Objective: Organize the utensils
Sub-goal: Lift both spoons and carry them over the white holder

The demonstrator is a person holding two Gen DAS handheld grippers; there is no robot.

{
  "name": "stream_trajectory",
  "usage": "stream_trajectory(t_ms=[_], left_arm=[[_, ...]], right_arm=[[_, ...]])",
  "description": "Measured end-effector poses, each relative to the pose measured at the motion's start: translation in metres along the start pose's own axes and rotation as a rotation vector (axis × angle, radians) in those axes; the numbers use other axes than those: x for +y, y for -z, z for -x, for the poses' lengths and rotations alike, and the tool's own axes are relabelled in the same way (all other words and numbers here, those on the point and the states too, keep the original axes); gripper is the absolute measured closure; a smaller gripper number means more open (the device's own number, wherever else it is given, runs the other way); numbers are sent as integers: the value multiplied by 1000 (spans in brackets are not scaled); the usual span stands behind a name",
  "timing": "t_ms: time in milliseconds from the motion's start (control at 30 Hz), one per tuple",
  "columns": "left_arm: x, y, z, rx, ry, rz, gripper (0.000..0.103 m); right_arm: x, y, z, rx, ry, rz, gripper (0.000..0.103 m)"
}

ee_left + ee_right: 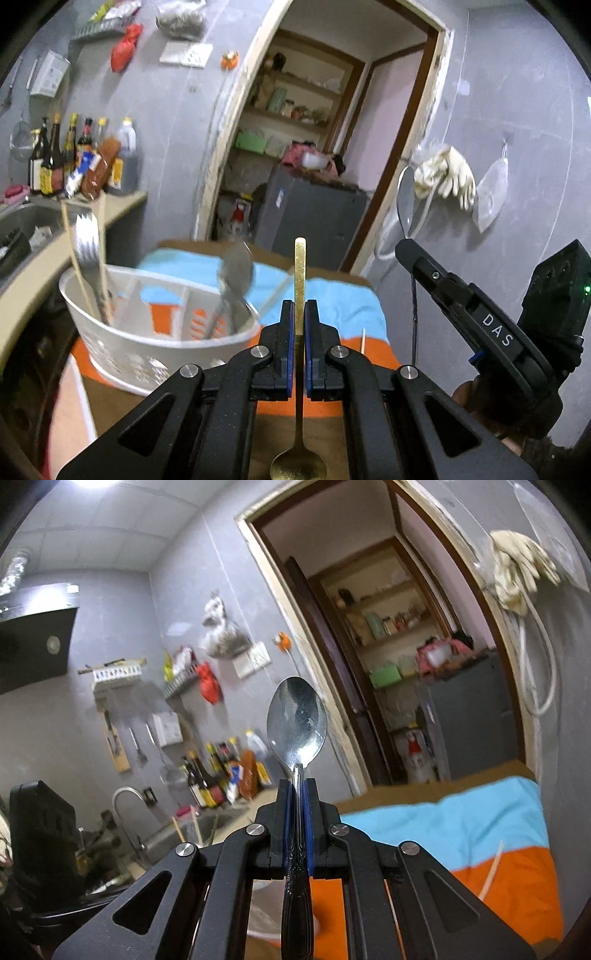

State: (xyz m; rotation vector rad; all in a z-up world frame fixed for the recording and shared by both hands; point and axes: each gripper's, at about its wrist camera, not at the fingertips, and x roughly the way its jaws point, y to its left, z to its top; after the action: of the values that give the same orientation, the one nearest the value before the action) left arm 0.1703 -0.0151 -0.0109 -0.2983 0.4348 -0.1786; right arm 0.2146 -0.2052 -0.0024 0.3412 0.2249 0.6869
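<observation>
My left gripper [299, 310] is shut on a gold spoon [299, 269], handle pointing up and bowl down near the camera. A white utensil caddy [147, 343] stands to its left on the towel, holding a fork, chopsticks and a steel spoon [236, 273]. My right gripper [297, 786] is shut on a silver spoon [297, 723], bowl up, held in the air. The right gripper also shows in the left wrist view [480, 314] at the right, with its spoon's bowl [406, 199] above it.
A blue and orange towel [332, 295] covers a brown table [314, 432]. A loose chopstick [491, 867] lies on the towel. A sink [26, 225] and sauce bottles [74, 155] are at the left. A doorway with shelves and a grey cabinet [310, 218] is behind.
</observation>
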Motion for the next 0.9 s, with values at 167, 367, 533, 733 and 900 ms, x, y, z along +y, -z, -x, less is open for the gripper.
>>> stream_trajectory(t_ms=[167,367,533,733,900], left_arm=[[30,-26,16,-74,-28,20,101],[90,-58,26,-187,-63,64,101],[142,-70,25,-270,-54,136,101],[184,-66,24,-344,-42,228,101],[197,-61,24,-383,-51,263,101]], right_arm=[[23,-11,-21,-78,-66,-17,98],[37,-15,-46,-180,-135,-76,98],[43,-5,-65,-237,-148,-91,98],[42,17,-79,-257,-106,-102,98],[44,32,-85,-258,-81,-83,98]])
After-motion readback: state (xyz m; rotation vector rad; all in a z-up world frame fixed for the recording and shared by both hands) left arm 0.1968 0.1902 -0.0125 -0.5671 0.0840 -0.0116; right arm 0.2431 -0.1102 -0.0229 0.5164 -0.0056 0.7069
